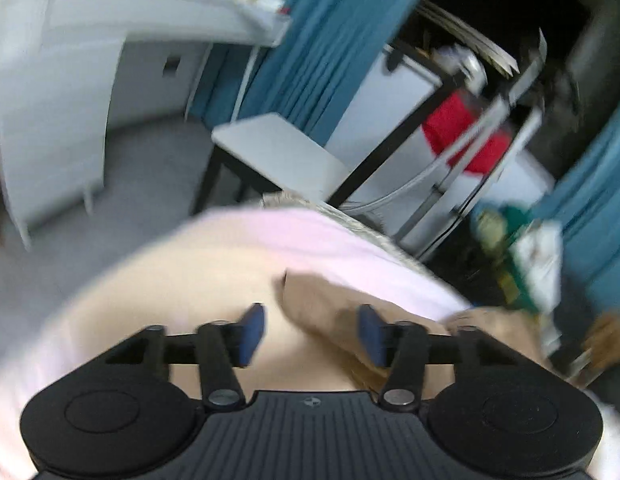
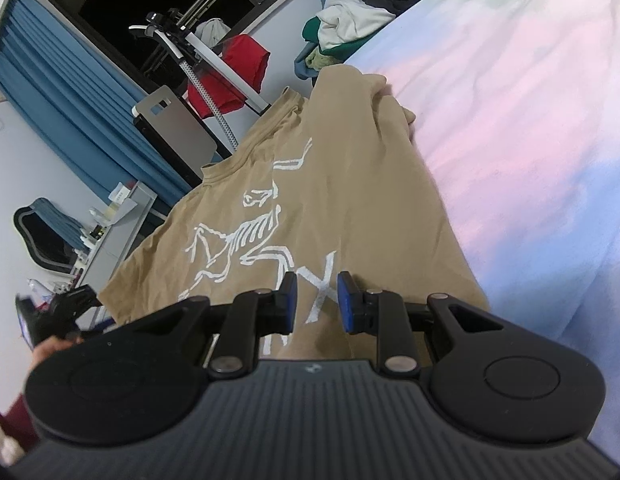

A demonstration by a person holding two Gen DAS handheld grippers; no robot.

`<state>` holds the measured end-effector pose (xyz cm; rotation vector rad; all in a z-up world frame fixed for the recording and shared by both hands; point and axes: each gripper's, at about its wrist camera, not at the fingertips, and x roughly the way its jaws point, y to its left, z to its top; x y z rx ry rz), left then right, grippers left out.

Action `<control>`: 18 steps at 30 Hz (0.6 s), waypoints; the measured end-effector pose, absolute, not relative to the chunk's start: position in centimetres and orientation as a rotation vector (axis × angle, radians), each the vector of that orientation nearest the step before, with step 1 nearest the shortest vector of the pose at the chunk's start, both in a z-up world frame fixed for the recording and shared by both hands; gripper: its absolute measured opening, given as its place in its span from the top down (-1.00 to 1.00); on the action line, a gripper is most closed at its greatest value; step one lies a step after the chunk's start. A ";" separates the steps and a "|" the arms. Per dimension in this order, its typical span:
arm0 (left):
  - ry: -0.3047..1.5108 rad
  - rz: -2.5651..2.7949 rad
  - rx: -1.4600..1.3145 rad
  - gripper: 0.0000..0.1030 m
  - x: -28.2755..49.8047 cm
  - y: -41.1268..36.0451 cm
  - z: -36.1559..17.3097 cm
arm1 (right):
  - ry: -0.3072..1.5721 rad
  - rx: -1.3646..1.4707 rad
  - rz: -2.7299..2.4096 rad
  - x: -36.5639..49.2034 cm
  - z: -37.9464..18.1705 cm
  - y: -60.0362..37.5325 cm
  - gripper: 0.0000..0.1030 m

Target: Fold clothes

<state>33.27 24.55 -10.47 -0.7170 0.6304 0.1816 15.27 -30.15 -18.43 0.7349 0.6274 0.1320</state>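
Tan cotton T-shirt with white skeleton print (image 2: 310, 184) lies on pastel bed sheet (image 2: 530, 140); soft, light, limp. Right gripper (image 2: 317, 300) jaws narrowly parted above the hem, left gripper (image 1: 312, 334) jaws wide, both empty. Best pinched at hem corners or shoulders.

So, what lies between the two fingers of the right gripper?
In the right wrist view, the right gripper is open, and between its fingers shows only the tan T-shirt, with its white print.

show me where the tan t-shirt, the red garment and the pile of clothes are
tan t-shirt (image 2: 350, 200): right wrist view, chest area beside the print.
red garment (image 2: 245, 60): right wrist view, its upper middle.
pile of clothes (image 2: 350, 20): right wrist view, white top piece.
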 end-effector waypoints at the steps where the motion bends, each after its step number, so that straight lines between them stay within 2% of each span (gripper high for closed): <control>1: 0.620 0.163 -0.802 -0.24 32.4 25.3 -11.0 | 0.627 0.737 0.134 15.2 -18.4 -30.2 0.50; 4: 0.587 0.104 -1.036 -0.25 30.4 26.6 -13.3 | 0.621 0.739 0.139 15.1 -18.2 -30.2 0.50; 7: 0.598 0.012 -1.150 -0.24 30.5 26.4 -15.4 | 0.619 0.745 0.146 15.1 -18.1 -30.2 0.50; 12: 0.568 -0.036 -1.062 -0.20 33.0 23.4 -14.8 | 0.624 0.758 0.154 15.1 -18.3 -30.3 0.50; 14: 0.567 -0.003 -1.001 0.07 33.9 22.6 -14.2 | 0.624 0.763 0.159 15.1 -18.3 -30.4 0.50; 16: 0.580 0.034 -0.881 0.81 34.5 21.7 -12.9 | 0.625 0.764 0.165 15.2 -18.3 -30.4 0.50; 18: 0.609 0.066 -0.667 0.84 34.9 20.2 -11.0 | 0.628 0.764 0.172 15.3 -18.4 -30.3 0.50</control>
